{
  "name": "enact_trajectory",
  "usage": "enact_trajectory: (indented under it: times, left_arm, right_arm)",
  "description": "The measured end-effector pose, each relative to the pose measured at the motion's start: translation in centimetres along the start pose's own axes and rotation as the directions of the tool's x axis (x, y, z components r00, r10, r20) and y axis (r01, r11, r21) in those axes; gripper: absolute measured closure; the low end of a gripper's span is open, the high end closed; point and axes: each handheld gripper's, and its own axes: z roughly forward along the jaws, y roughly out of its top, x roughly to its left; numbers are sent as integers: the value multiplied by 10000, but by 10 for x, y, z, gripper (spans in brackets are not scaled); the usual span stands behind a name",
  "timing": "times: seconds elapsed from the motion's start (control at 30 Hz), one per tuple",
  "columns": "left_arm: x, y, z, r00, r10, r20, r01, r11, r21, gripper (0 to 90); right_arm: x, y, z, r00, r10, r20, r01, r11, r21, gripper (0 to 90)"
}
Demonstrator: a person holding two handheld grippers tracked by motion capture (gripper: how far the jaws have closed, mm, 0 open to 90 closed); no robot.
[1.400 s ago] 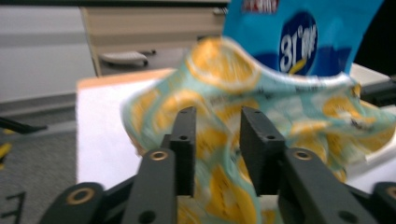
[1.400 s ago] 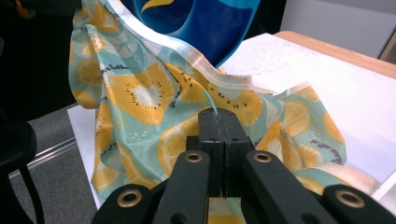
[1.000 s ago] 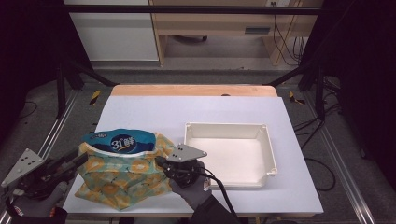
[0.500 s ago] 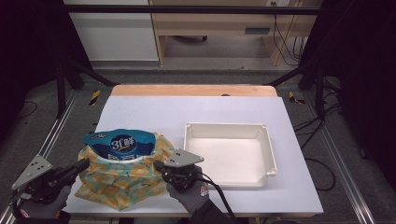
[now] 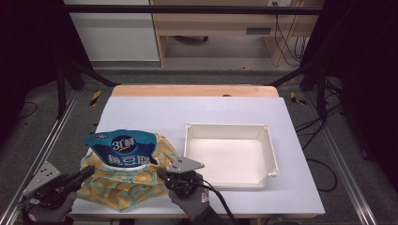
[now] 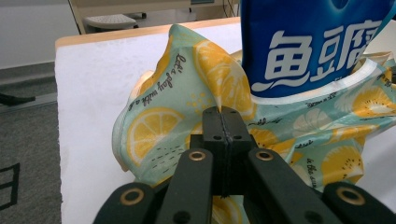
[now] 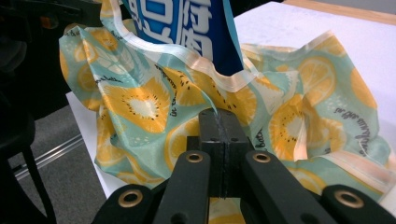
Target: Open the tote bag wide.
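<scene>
Left gripper (image 5: 87, 172): lower left of the high view, held in a gloved hand at the table's near left corner. In the left gripper view its jaws are pressed together with the fruit-print cloth rising right behind their tips; whether a fold is pinched between the pads cannot be told. The jaws have just been closing.

Right gripper (image 5: 162, 172): lower middle of the high view, under its grey three-cornered plate, a black cable trailing toward the bottom edge. In the right gripper view the jaws meet flush, tips against the cloth's white hem; whether cloth is caught between them cannot be told.

Cloth (image 5: 119, 187): a teal fabric printed with lemon and kiwi slices, bunched in the lower left of the high view on the table, between the two grippers. Its edges stand up around the blue pouch.

Blue pouch (image 5: 123, 149): a blue packet with white lettering, sitting in the cloth and rising above its folds; it takes the upper right of the left gripper view and the upper middle of the right gripper view.

White tray (image 5: 270, 154): a shallow square tray right of centre in the high view, just beside the cloth.

Table (image 5: 187, 112): white top with a wooden strip along the far edge.
</scene>
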Motion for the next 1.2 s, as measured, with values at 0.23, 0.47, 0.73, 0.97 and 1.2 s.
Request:
enact_trajectory:
  times: [0.23, 0.47, 0.73, 0.97, 1.2]
  left_arm:
    - [-1, -7, 6, 9998, 175, -26, -174, 9992, 347, 898]
    - [0, -13, 10, 9995, 298, -125, -290, 9980, 566, 898]
    - [-2, -19, 15, 9989, 459, -121, -447, 9950, 896, 899]
    - [-1, -26, 15, 9987, 493, -150, -473, 9920, 1174, 899]
    - [2, -31, 19, 9989, 447, -128, -426, 9900, 1342, 899]
  right_arm:
    - [2, -11, 7, 10000, 66, 46, -67, 9997, 232, 900]
    - [3, -18, 12, 9999, 41, 166, -48, 9991, 421, 900]
    - [4, -27, 19, 9997, 63, 256, -79, 9980, 623, 900]
    - [4, -33, 24, 9994, 119, 329, -144, 9969, 775, 900]
    - [3, -40, 32, 9992, 223, 336, -254, 9952, 946, 899]
